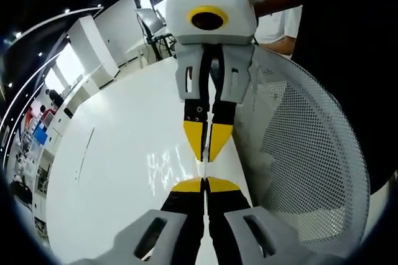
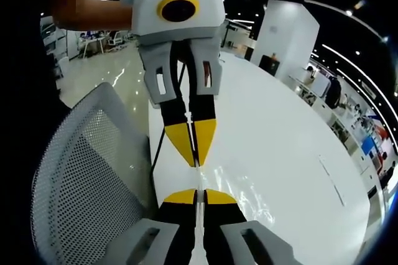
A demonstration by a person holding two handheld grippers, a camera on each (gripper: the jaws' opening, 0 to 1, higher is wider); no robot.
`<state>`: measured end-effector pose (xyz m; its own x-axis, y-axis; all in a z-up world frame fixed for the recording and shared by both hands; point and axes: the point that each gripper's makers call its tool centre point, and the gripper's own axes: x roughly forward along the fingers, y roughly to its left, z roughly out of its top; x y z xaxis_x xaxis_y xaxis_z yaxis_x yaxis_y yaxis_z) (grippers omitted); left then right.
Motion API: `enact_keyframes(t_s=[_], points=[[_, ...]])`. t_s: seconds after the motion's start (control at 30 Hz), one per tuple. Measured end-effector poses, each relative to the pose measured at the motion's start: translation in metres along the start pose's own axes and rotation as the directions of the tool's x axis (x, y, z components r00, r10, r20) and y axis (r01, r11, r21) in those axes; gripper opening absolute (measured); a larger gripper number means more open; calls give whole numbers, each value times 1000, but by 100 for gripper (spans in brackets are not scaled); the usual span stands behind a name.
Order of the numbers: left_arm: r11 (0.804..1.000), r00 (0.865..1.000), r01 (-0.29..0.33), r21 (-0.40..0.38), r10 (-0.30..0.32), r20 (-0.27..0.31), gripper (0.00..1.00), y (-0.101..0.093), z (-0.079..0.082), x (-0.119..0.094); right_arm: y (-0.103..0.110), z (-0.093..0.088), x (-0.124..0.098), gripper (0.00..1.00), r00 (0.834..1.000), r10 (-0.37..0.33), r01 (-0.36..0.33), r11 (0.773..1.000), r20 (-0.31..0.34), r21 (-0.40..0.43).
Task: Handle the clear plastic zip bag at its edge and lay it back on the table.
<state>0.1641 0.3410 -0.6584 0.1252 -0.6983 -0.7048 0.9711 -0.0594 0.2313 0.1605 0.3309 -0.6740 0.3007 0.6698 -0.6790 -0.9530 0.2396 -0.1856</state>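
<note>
- Plainly, the clear plastic zip bag [image 2: 239, 193] is hard to make out: it reads as a patch of wrinkled glints above the white surface [image 2: 280, 147], spreading from the meeting point of the two tools toward the surface's open middle (in the left gripper view the same glints sit at [image 1: 165, 168]).
- Its near edge appears to run along the line between the two tools, so that line is the bag's held axis; I cannot tell how far the film hangs or whether its far side already touches the surface.
- From the left tool [image 1: 205, 184] the bag lies straight ahead and a little toward the surface's centre; its yellow tips are pressed together, seemingly pinching the bag's edge.
- From the right tool [image 2: 200, 195] the bag lies ahead and off to the surface side; its tips are likewise closed with only a thin seam between them, apparently on the same edge.
- Both tools face each other tip to tip, almost touching, so neither is clearly nearer (the grip looks shared).
- My judgement: laying the bag down calls for lowering both tools together toward the surface, away from the mesh chair back [image 2: 87, 178] that stands just beside the surface's rim.
</note>
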Motion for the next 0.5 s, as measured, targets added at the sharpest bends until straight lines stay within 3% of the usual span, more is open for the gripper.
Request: enact_keyframes(t_s=[0.5], points=[[1000,1000,-7,-16,7,20,0,3,7,-1,-4,-2,-9,0,1000,-15,15,1000,5,-2]])
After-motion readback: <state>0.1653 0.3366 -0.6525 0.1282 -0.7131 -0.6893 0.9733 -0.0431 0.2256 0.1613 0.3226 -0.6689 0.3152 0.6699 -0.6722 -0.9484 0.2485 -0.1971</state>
